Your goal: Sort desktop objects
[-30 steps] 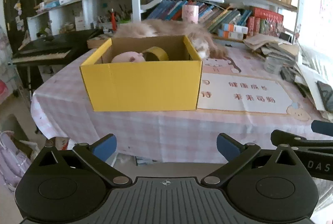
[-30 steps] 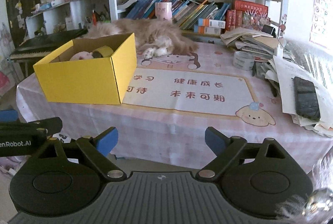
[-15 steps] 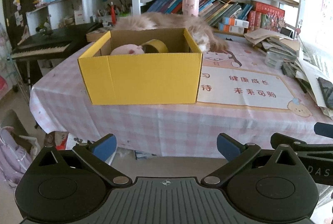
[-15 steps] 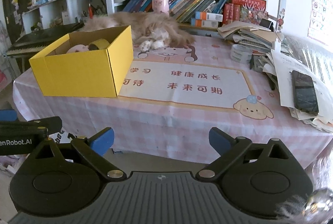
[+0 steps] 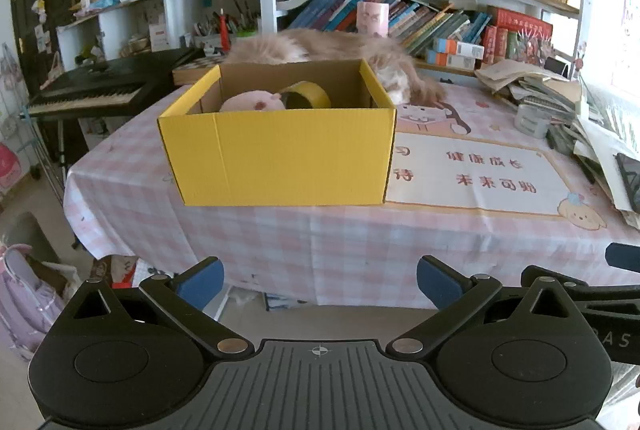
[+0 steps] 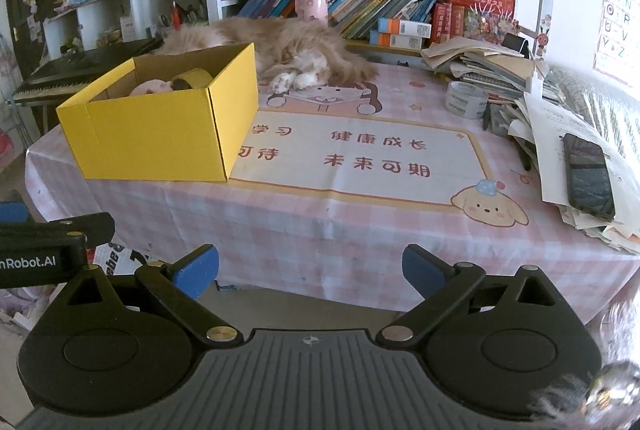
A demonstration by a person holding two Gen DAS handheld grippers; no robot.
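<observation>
A yellow cardboard box (image 5: 280, 158) stands on the pink checked table (image 5: 320, 242), left of a printed mat (image 5: 472, 174). Inside it lie a pink plush toy (image 5: 252, 101) and a yellow tape roll (image 5: 306, 96). The box also shows in the right wrist view (image 6: 160, 138), with the toy (image 6: 150, 86) and roll (image 6: 194, 78). My left gripper (image 5: 318, 280) is open and empty, in front of the table's near edge. My right gripper (image 6: 310, 270) is open and empty, also off the table.
A fluffy cat (image 6: 288, 54) sleeps behind the box. A grey tape roll (image 6: 466, 100), stacked papers (image 6: 492, 66) and a phone (image 6: 588, 176) sit at the right. Bookshelves (image 6: 380, 2) stand behind, a keyboard (image 5: 92, 96) at the left.
Both grippers have drawn back and risen a little from the table, so the box looks smaller and farther. Both stay open.
</observation>
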